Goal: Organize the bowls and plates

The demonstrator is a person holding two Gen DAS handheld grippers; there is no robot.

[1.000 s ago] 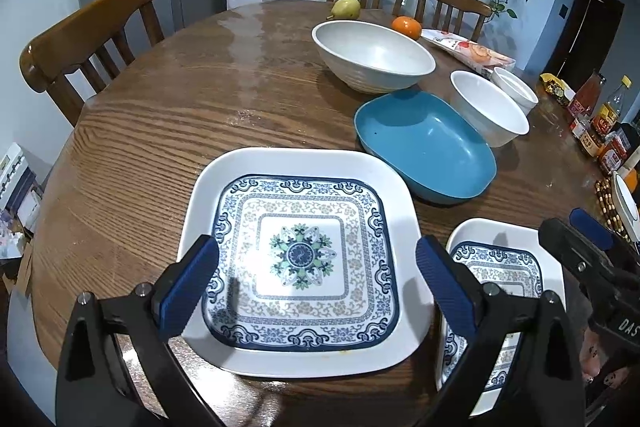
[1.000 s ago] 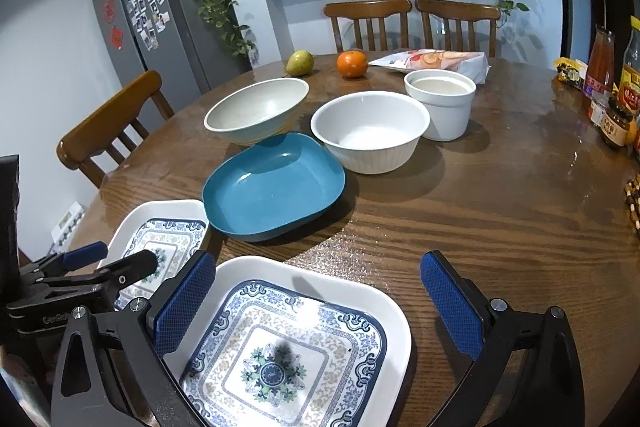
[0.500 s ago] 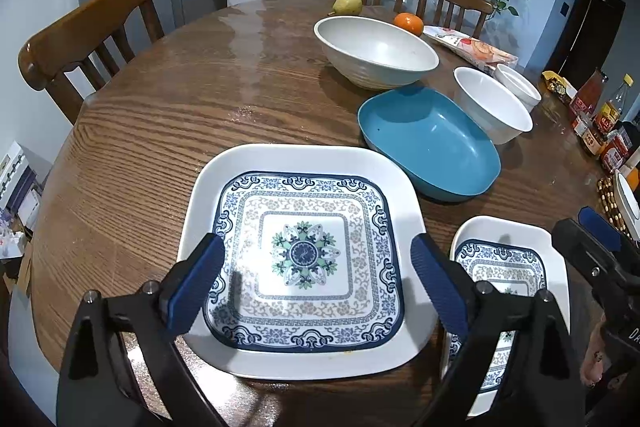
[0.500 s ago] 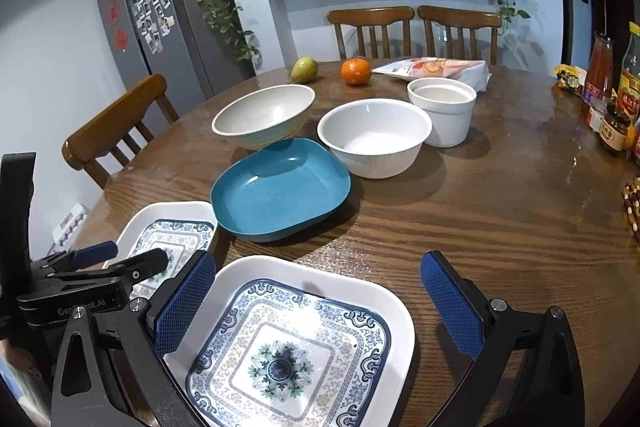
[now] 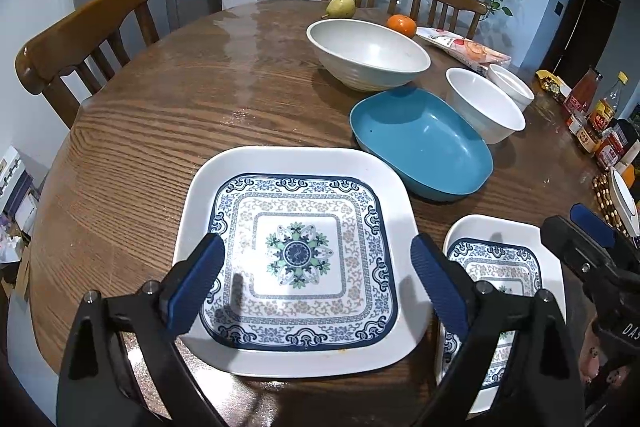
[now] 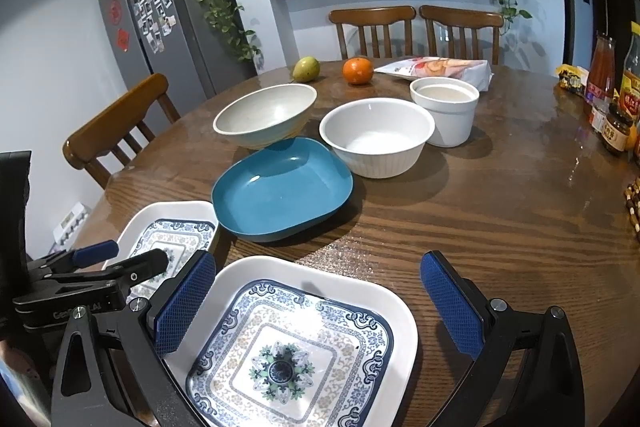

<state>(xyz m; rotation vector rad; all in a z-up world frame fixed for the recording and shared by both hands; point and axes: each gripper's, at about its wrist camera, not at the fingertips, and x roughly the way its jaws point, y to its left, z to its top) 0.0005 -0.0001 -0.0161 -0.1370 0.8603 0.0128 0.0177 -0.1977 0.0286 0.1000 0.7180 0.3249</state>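
Wooden table [image 5: 168, 115] holds two patterned plates [image 5: 296, 259], three white bowls [image 6: 376, 139], one blue dish [image 6: 280, 187]; both grippers [image 5: 316, 283] released.

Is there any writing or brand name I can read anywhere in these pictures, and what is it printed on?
"DAS": white letters, cut off, on the right claw body's black plastic.
"Ge...AI": partly hidden white letters on the left claw body's black plastic.
Too small or blurred: brown sauce jars' labels, white snack packet, red signs on the grey fridge.

Bare wood is lying open along the bench's [image 5: 168, 115] left edge; toward its right edge the blue dish [image 5: 420, 143], three bowls [image 5: 368, 53] and jars [image 6: 616, 131] are crowding any passage
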